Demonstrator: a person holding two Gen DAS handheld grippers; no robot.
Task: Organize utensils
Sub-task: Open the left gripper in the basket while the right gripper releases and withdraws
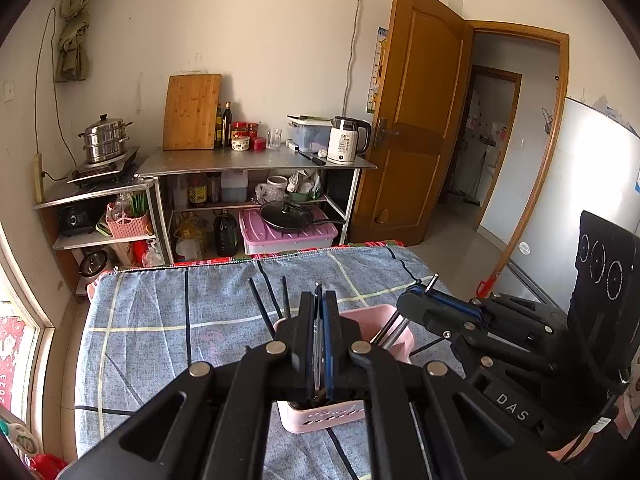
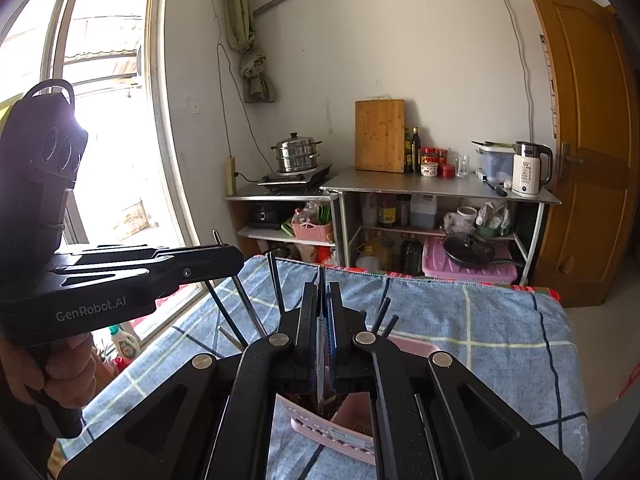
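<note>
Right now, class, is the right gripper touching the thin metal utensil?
Touching. The right wrist view shows the thin metal utensil clamped between the pads of the shut right gripper.

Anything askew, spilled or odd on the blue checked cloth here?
Nothing spilled. The pink plastic utensil basket stands upright on the blue checked cloth; the dark chopsticks in it splay outward at different angles rather than sitting bundled.

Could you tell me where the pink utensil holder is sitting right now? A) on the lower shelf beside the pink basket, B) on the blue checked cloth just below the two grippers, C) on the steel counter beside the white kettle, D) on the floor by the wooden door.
B: the pink utensil holder stands on the blue checked cloth, with dark chopsticks leaning out of it.
</note>
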